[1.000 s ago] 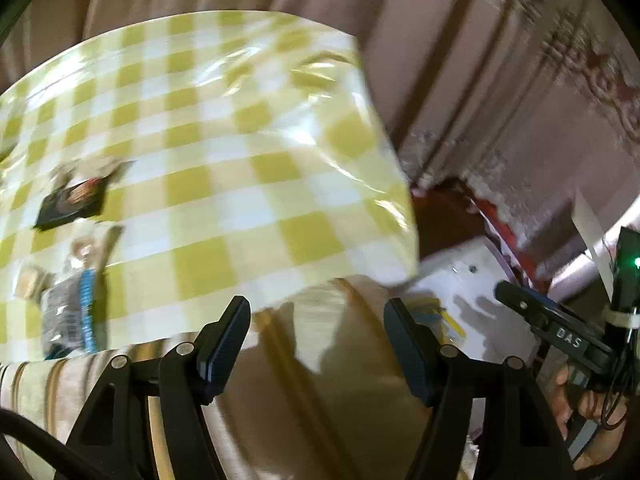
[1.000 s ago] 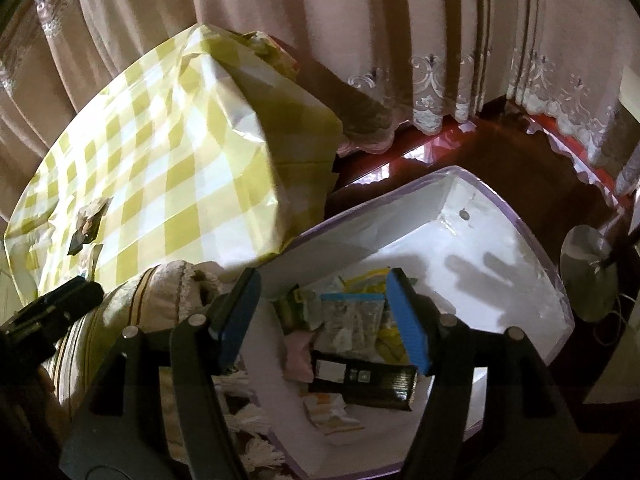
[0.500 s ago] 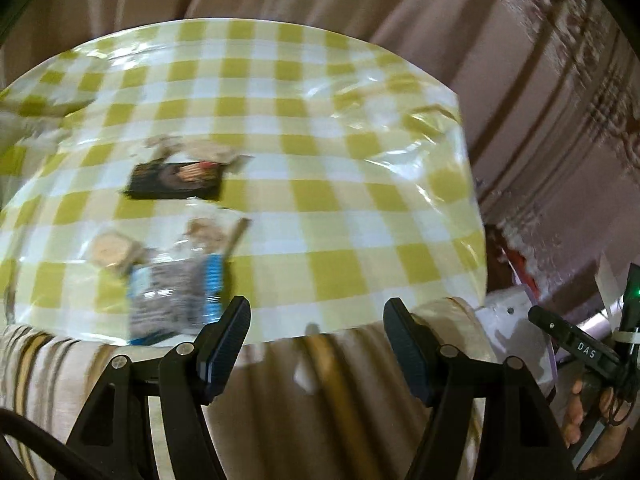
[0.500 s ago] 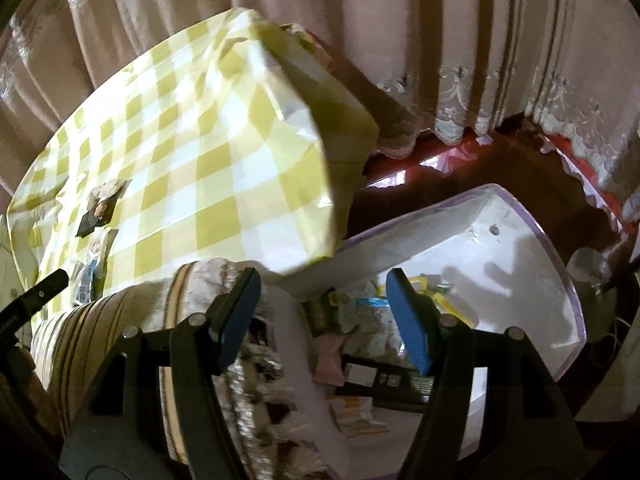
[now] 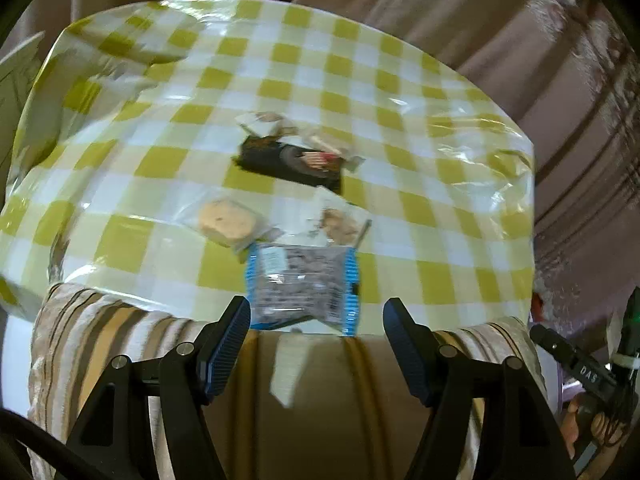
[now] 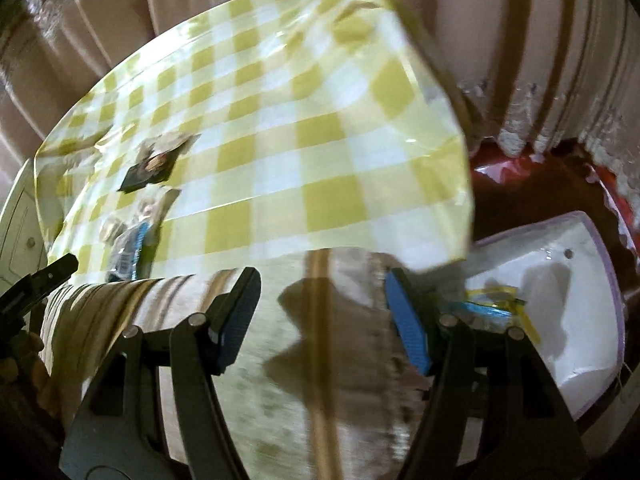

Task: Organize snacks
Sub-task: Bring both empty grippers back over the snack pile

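Left gripper (image 5: pixel 316 344) (wide apart) near blue-edged snack packet (image 5: pixel 302 286)

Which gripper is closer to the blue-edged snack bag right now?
Left. The left gripper sits open just before the blue-edged snack bag; the right gripper is off to its right, nearer the white bin.

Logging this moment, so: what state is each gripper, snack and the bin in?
Left gripper: open, empty.
Right gripper: open, empty.
Blue packet: flat at the table's near edge.
Black packet: flat on the table.
Cookie: wrapped, on the table.
Bin: open, some snacks inside.
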`<state>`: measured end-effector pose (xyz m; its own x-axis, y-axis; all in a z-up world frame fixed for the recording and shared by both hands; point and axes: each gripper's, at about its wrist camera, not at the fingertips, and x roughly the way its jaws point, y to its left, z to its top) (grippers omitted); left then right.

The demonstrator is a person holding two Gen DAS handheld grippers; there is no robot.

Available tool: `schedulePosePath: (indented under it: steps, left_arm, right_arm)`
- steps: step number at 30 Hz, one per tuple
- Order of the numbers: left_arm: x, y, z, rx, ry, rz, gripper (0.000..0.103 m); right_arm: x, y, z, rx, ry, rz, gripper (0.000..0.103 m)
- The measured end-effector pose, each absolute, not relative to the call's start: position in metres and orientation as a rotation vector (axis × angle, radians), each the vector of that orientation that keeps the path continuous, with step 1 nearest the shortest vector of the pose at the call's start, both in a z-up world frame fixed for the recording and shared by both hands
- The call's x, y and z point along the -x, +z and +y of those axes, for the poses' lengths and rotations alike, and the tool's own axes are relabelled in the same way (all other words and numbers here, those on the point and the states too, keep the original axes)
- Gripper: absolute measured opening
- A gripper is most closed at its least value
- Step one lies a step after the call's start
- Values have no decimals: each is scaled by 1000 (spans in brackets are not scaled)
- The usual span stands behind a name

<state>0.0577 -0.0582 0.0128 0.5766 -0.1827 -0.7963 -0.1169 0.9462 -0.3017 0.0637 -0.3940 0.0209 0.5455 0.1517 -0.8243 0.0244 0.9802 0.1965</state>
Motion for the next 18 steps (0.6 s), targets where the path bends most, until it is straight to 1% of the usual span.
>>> schedulePosePath:
  steps: [7,18]
  left_arm:
    - [-69,-5,-44,384,-36,1031,69]
    - [-102,-29,3,585,11,1051,69]
  right_arm:
    - [-80,15,-353,-142,132,1025,68]
    - [-112,10,-292,-71,187,1045,69]
